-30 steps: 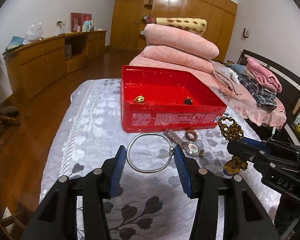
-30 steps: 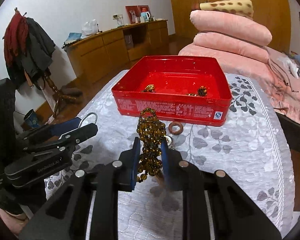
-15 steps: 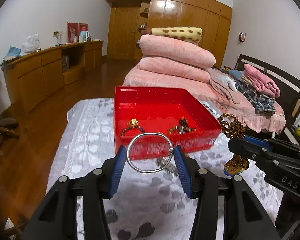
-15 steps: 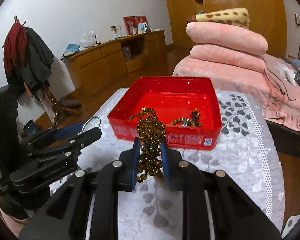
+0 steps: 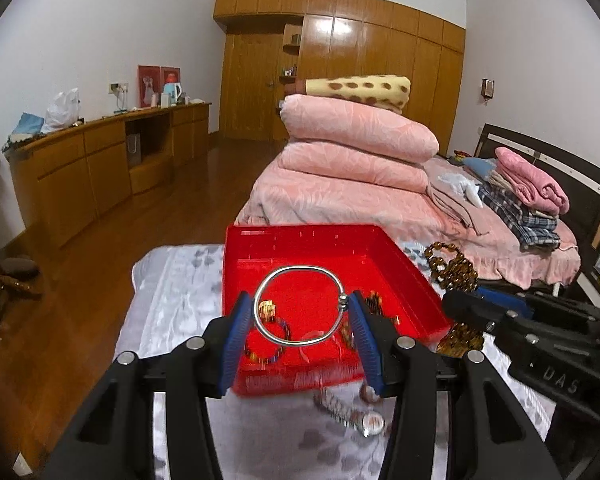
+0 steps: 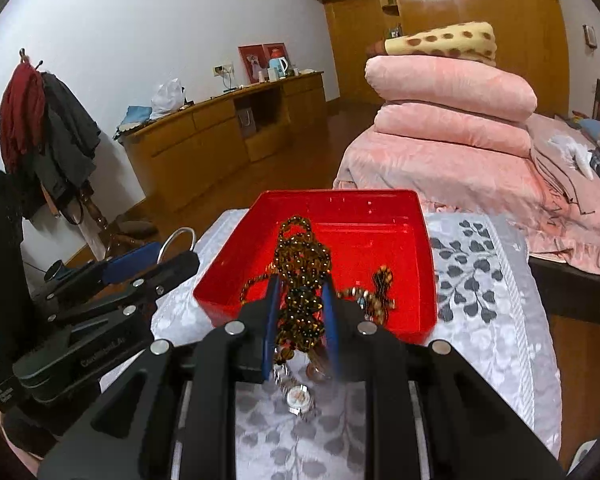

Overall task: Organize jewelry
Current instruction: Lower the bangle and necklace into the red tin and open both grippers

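Silver bangle (image 5: 300, 305) pinched across its width by the left gripper (image 5: 298, 322), hanging above the near half of the red tray (image 5: 332, 248). Amber bead necklace (image 6: 300, 280) bunched and clamped in the right gripper (image 6: 299, 312), poised over the tray's near edge. Best carried a little further toward 12 o'clock, lowered close to the tray floor, then released clear of the pieces already inside. Wristwatch (image 6: 299, 396) and small ring (image 5: 369, 392) yet to collect at 6 o'clock on the patterned cloth (image 6: 480, 280).

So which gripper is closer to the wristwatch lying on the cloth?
Right. The right gripper, shut on the brown bead necklace, hangs just above the wristwatch. The left gripper, gripping the silver bangle, is off to its side, by the red tray.
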A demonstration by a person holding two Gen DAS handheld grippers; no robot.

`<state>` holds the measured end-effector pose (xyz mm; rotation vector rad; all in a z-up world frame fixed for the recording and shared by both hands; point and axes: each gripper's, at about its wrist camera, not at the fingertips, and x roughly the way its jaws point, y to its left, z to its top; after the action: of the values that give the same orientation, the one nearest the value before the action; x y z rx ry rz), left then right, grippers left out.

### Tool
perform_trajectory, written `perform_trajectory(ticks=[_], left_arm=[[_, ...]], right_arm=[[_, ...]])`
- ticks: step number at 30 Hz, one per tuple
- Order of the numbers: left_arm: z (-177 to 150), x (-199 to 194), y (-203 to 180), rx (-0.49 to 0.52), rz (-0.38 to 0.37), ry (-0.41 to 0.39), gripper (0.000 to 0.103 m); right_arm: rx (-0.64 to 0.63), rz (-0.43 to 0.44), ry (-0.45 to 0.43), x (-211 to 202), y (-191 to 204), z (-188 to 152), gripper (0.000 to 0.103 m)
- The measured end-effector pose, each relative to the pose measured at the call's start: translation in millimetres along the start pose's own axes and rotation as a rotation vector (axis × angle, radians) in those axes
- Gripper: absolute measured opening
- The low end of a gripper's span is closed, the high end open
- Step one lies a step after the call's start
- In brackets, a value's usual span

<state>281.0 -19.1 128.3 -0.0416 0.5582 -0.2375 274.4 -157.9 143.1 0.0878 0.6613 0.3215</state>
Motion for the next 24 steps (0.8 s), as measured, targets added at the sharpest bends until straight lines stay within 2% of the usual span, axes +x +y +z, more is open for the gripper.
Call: perform_trajectory(ticks=[6, 14, 16, 17, 19, 21, 23, 24], left_arm=[[14.1, 30.5, 0.4, 0.008, 0.02, 0.008, 0.049], [11.6, 65.8, 10.3, -0.032, 0.014, 0.056, 0.049], [10.5, 73.3, 14.4, -0.049, 0.013, 0.069, 0.05], [9.9, 75.6, 15.7, -0.054, 0.012, 0.074, 0.05], [5.3, 77.0, 18.2, -0.06, 0.004, 0.081, 0.058], [4.9, 72.3, 19.4, -0.06, -0.002, 0.068, 0.068], [4.6, 64.4, 21.1, -0.065, 0.0, 0.057, 0.073], [3.4, 58.4, 21.8, -0.066, -0.001, 0.047, 0.078]], right_arm=[[0.003, -0.001, 0.003, 19.3, -5.9, 14.2, 0.019], [0.036, -0.025, 0.037, 47.2, -22.5, 22.4, 0.02], [0.041, -0.045, 0.04, 52.1, -25.6, 22.5, 0.023], [0.039, -0.059, 0.038, 53.4, -27.3, 22.2, 0.033], [0.034, -0.072, 0.027, 51.8, -29.9, 21.0, 0.043], [0.027, -0.091, 0.013, 45.6, -31.3, 18.6, 0.044], [0.035, -0.095, -0.004, 39.2, -33.8, 16.6, 0.055], [0.04, -0.097, -0.013, 35.1, -34.7, 14.9, 0.057]])
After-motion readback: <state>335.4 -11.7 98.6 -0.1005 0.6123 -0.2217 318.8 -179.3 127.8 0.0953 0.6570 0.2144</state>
